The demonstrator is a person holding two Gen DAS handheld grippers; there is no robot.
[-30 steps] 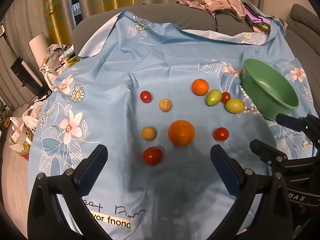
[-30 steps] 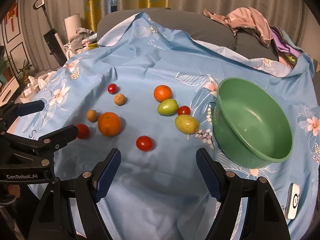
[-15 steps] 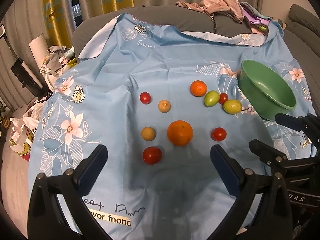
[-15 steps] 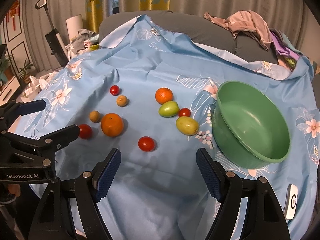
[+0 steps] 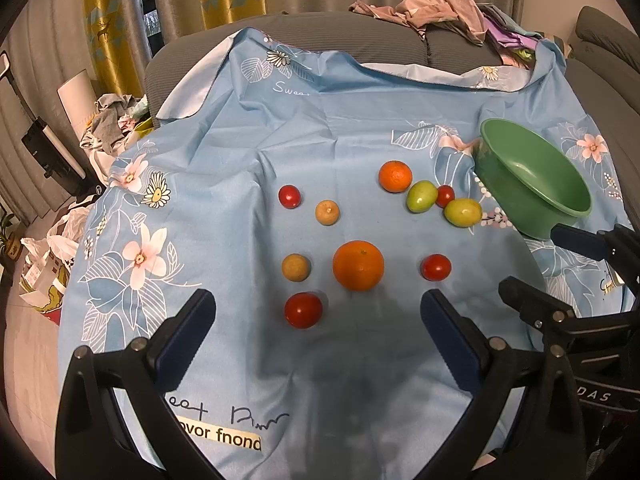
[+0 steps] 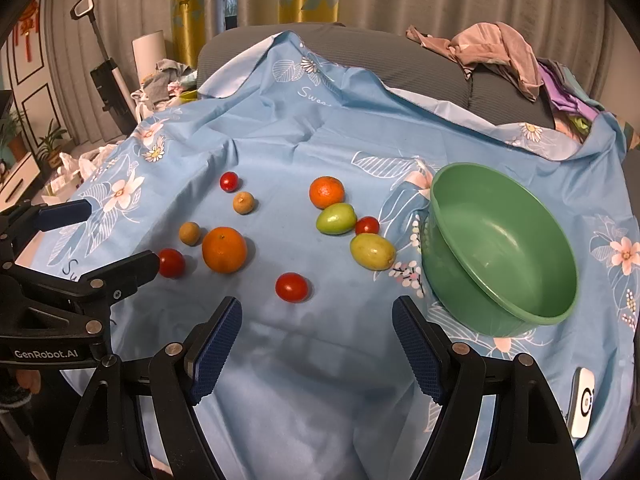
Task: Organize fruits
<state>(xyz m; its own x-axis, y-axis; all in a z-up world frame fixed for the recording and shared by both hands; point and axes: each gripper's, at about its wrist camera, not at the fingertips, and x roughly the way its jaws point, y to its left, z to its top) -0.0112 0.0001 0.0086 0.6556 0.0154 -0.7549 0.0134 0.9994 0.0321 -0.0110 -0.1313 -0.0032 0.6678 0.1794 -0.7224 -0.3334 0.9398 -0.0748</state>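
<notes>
Several fruits lie on a blue floral cloth point(image 5: 320, 128). A large orange point(image 5: 358, 265) sits in the middle, also in the right wrist view point(image 6: 224, 249). Red tomatoes point(image 5: 303, 309) point(image 6: 292, 287), small brown fruits point(image 5: 296, 267), a smaller orange point(image 5: 395, 176) and green fruits point(image 5: 421, 196) point(image 6: 372, 251) lie around it. An empty green bowl point(image 5: 536, 184) point(image 6: 500, 248) stands tilted at the right. My left gripper point(image 5: 316, 328) is open and empty, just short of the large orange. My right gripper point(image 6: 316, 332) is open and empty, near a tomato.
A grey sofa back with a heap of clothes point(image 5: 440, 4) runs behind the cloth. A white remote point(image 6: 582, 402) lies at the right edge. A vacuum point(image 6: 106, 76), a paper roll and bags stand on the floor to the left.
Both grippers stay open. The views have shifted slightly; fruits sit a little lower in the right wrist view. No fruit has moved on the cloth.
</notes>
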